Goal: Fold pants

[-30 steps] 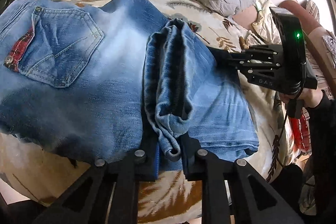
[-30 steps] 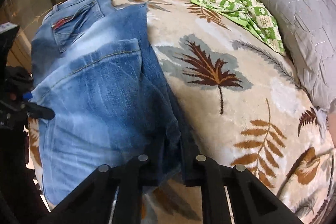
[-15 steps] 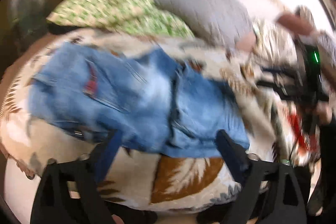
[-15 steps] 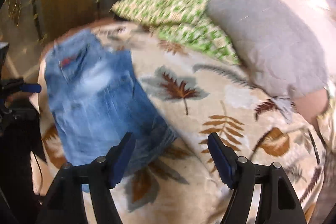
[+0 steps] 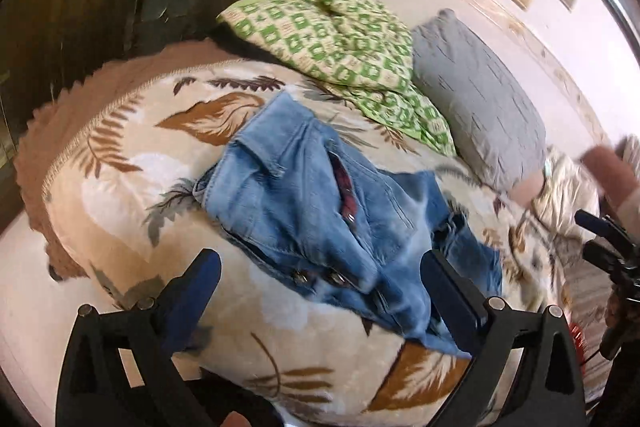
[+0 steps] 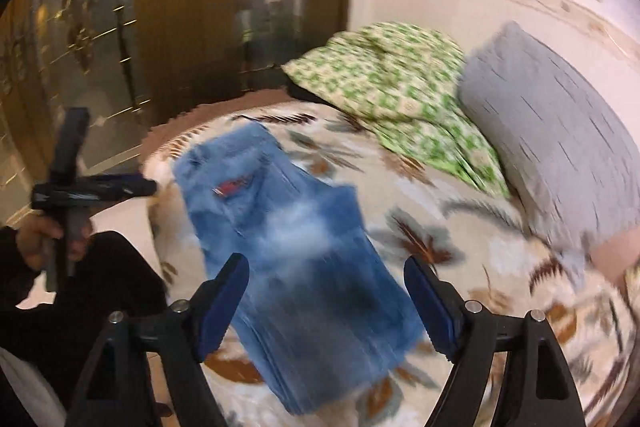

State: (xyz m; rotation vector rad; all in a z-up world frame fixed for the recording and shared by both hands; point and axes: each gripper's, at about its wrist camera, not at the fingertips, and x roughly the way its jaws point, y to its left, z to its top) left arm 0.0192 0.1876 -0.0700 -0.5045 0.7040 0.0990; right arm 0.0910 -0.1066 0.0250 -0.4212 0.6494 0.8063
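Your left hand-held gripper (image 5: 320,291) was spread wide, its blue-padded fingers (image 5: 202,277) standing well apart and gripping nothing; it hung above the near edge of the bed (image 5: 120,187), clear of the cloth. Your right hand-held gripper (image 6: 326,291) was likewise released, jaws wide, with nothing between them and no contact with the fabric that you could make out through the blur.

The pants (image 5: 332,223), blue denim jeans, lay folded on the leaf-patterned bedspread (image 5: 208,119). In your left wrist view the waistband end with its red-lined pocket faced up, and the folded legs lay bunched toward the right, with the hems close to the bed's near edge. In your right wrist view the same pants (image 6: 304,259) formed a long folded strip running from the far left corner of the bed toward your right gripper.

Beyond the jeans, a green-and-cream checked pillow (image 5: 332,35) sat near the far side of the bed, and a grey pillow (image 5: 484,107) lay just beside it, to its right. Neither touched the jeans. In your right wrist view your left gripper (image 6: 80,187) showed at the left, off the bed's edge, held in your hand (image 6: 44,239) and apart from the denim. A dark wooden wardrobe (image 6: 180,7) stood behind the bed.
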